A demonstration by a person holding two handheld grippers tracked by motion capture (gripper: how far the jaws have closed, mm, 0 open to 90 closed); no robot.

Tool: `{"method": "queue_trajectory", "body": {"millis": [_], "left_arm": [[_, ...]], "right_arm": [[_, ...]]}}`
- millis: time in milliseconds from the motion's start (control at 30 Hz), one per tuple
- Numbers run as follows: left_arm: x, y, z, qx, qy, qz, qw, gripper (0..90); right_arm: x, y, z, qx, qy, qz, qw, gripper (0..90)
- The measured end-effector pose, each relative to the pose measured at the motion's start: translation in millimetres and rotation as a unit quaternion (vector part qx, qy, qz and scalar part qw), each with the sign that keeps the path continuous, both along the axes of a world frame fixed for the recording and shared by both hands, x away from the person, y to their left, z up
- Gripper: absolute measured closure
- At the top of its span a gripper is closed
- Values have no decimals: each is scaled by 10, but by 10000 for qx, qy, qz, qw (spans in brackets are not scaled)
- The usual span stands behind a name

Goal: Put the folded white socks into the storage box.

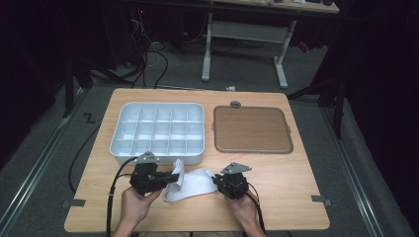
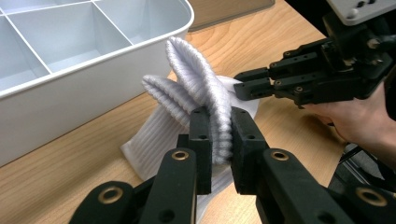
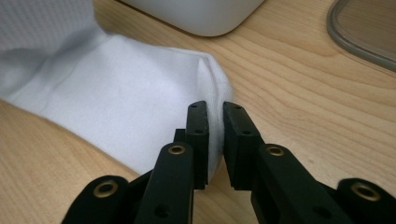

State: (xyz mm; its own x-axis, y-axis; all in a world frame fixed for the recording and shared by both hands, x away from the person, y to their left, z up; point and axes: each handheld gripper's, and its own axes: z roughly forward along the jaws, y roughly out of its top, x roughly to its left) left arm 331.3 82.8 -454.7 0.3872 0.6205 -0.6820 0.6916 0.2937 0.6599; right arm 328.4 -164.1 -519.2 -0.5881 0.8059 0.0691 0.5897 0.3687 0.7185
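Note:
A white sock (image 1: pixel 193 183) lies on the wooden table in front of the divided tray. My left gripper (image 1: pixel 174 177) is shut on its ribbed cuff (image 2: pixel 196 88), which stands bunched up above the jaws (image 2: pixel 215 116). My right gripper (image 1: pixel 215 178) is shut on the smooth toe end (image 3: pixel 116 93), the cloth pinched between its pads (image 3: pixel 215 109). In the left gripper view the right gripper (image 2: pixel 240 86) comes in from the right, its tips on the sock's far edge. The sock stretches between the two grippers, close to the table.
A white tray (image 1: pixel 118 133) with several empty compartments sits just behind the sock, its wall (image 2: pixel 70 98) close to the cuff. A brown lid (image 1: pixel 252 129) lies flat to the tray's right. A desk frame and cables stand on the floor beyond the table.

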Motion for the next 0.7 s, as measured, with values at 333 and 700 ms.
{"method": "queue_trajectory", "body": {"millis": [333,700], "left_arm": [[-3,-91,-36,152,-5,-47,9999,810],[-12,-253,-96,282,30,-213,9994,810]], "right_arm": [[-128,70,-19,125,-29,-42,9999,826],[-130,95,-43,135,-24,-27,9999,825]]}}
